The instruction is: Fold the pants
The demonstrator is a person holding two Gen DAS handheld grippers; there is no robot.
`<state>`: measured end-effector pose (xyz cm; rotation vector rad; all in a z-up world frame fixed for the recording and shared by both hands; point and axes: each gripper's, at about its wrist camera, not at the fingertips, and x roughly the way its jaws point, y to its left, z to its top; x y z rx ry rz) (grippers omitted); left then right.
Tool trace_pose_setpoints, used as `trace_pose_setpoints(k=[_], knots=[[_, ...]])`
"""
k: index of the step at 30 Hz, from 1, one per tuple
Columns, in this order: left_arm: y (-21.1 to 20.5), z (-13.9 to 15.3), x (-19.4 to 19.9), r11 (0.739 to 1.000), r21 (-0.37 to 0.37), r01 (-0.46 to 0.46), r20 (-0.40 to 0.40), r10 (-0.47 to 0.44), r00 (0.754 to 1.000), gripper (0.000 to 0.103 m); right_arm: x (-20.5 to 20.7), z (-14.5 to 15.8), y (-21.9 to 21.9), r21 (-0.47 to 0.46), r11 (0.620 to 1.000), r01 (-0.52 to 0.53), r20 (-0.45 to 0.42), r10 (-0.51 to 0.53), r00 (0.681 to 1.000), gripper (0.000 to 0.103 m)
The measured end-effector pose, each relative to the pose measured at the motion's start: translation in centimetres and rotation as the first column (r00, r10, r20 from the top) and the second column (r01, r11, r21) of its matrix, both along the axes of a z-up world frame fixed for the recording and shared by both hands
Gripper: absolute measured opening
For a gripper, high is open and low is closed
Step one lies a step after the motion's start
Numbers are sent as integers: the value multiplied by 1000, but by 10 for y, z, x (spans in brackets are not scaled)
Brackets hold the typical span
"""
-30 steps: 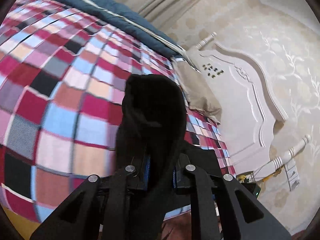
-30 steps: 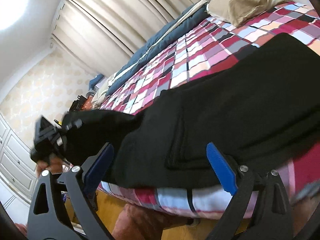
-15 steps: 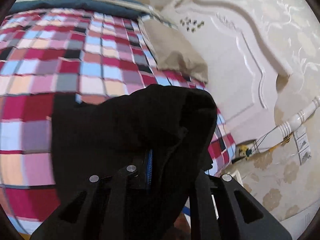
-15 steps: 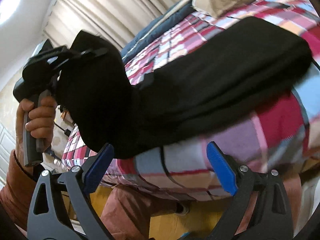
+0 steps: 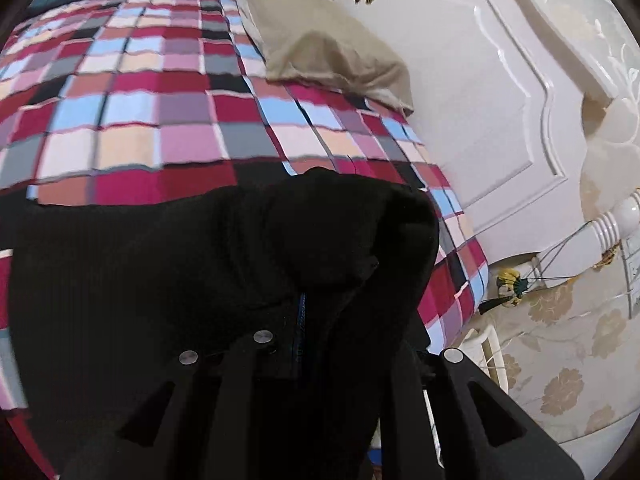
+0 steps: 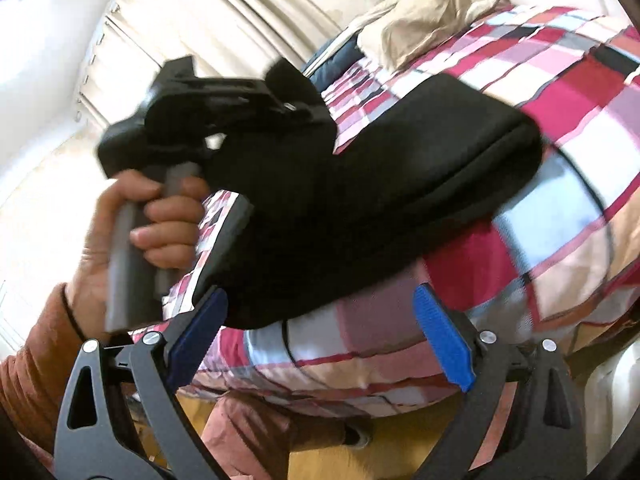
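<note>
A bedroom, with a checked quilt (image 5: 168,128) in red, pink, blue and grey spread over the bed that serves as the folding surface. Nearest in the right wrist view, the right gripper (image 6: 320,332) hangs just off the bed's edge with its blue pads wide apart and nothing between them, probably waiting to steady or smooth the cloth. Beyond it the left gripper (image 6: 308,112), gripped by a hand (image 6: 140,224) in a rust sleeve, is clamped tight on a bunched end of the black pants (image 5: 180,264), lifted above the rest so that end can be carried over the part lying flat on the quilt, apparently mid-fold. Farther off lie a beige pillow (image 5: 332,52) against the white headboard (image 5: 480,92), and pale curtains (image 6: 224,20).
</note>
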<state>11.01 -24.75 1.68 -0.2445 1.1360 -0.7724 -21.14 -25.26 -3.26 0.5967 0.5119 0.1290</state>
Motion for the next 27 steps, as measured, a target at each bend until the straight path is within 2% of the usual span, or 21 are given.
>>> trace_pose_setpoints(k=[3,4,7,11,13,15,18,20,22,26,27], knots=[[-18,-12,4,1000,8,16,-7,-16,1000,21,-3,3,-10,10,1000,23,-3,-23,1000,94],[-20,-12,3,1000,3,24,-2,-24,1000,29,-3,4,-12,10,1000,25,-4,-25,1000,94],[-19,-7,-2,996,-79,30,9,-30,1000,44,-3,7,-21,11,999,35,-12,-35,999,94],[5,21,-24,977,-214,10,93,10,996,67,0,23,-34,22,999,27,2,-27,1000,94],[16,35,-32,973,-230,12,132,19,991,75,5,34,-42,19,1000,17,18,-17,1000,94],[38,47,-41,970,-244,2,173,42,984,77,15,45,-50,15,1000,5,28,-6,1000,94],[81,49,-47,968,-248,-49,197,99,975,83,37,59,-71,49,999,-21,33,20,999,94],[116,38,-47,961,-254,-105,154,147,977,83,56,64,-84,74,997,-39,10,38,999,94],[144,23,-48,949,-268,-163,99,196,976,83,81,61,-99,96,995,-40,-60,46,997,94],[203,-14,-58,913,-265,-309,-7,319,948,83,120,45,-113,206,974,-94,-159,128,979,94],[211,-19,-60,907,-266,-327,-22,334,942,83,125,41,-112,202,975,-95,-185,133,974,94]])
